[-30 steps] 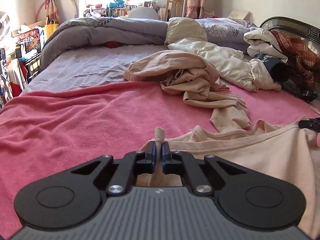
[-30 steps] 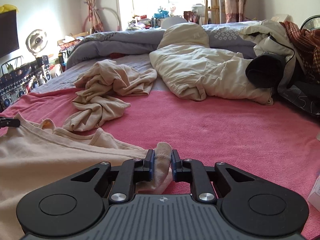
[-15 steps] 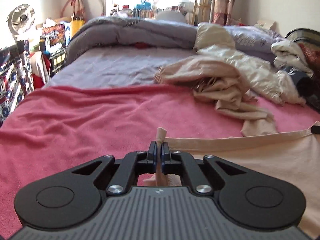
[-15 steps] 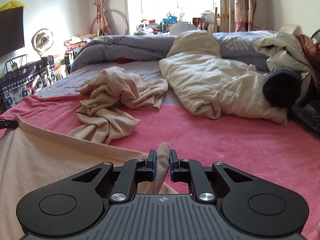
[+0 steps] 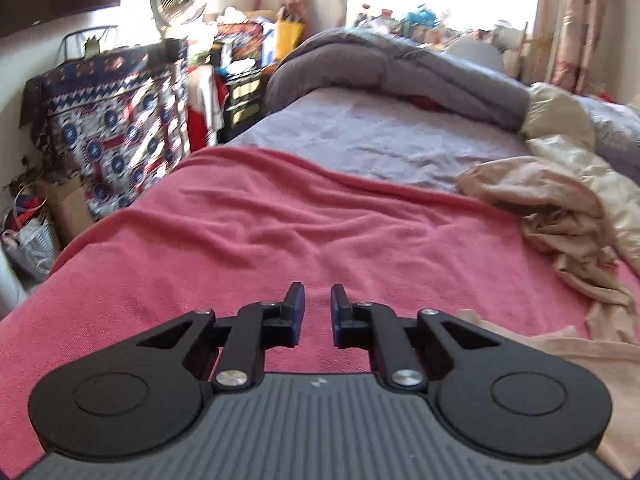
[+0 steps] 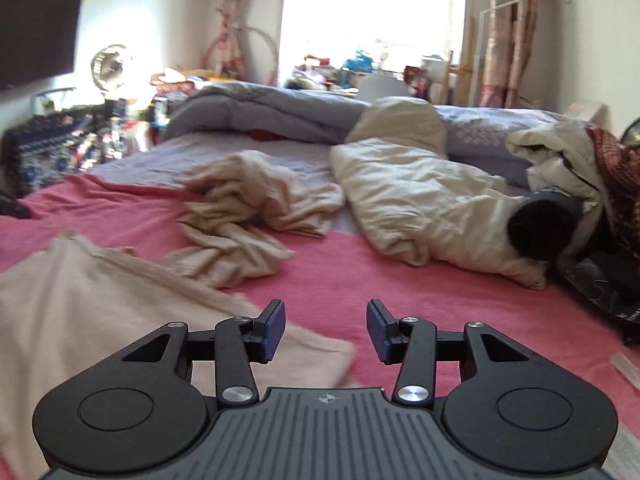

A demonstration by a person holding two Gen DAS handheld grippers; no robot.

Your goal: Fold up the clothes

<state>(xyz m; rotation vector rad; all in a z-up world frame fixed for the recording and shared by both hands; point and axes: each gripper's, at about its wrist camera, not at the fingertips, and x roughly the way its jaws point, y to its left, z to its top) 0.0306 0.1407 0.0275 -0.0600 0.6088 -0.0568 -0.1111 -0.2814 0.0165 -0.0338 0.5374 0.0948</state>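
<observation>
Pink blanket point(image 5: 280, 232) looks a nubby, matt terry cloth. Beige shirt point(image 6: 80, 304) is soft, thin knit. Cream duvet point(image 6: 420, 200) has a faint sheen.

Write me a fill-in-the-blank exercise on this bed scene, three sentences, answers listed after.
1. The beige garment lies spread on a blanket whose colour is ____.
2. The right gripper has its jaws ____, nothing between them.
3. In the left wrist view, the left gripper sits over the blanket, with the garment to its ____.

Missing words: pink; open; right
</observation>
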